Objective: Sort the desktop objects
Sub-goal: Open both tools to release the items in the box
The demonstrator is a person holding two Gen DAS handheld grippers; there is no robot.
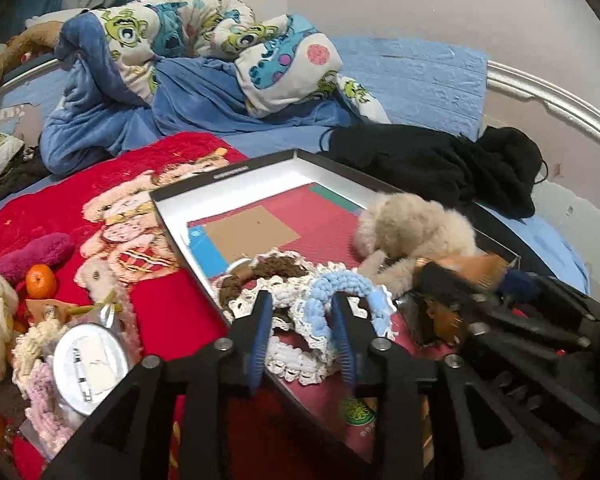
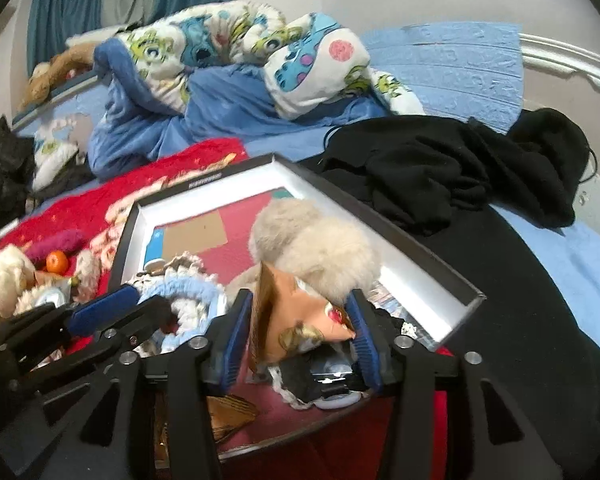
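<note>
Crochet pieces (image 1: 300,300) lie loosely between your left tool's (image 1: 302,312) parted pads; your right tool (image 2: 298,320), half open, seemingly brackets a tan packet (image 2: 288,320) inside the box (image 2: 204,182).

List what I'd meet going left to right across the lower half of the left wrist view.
Orange fruit → round silver lid → light blue crocheted piece in the box → fluffy beige toy → right gripper.
</note>
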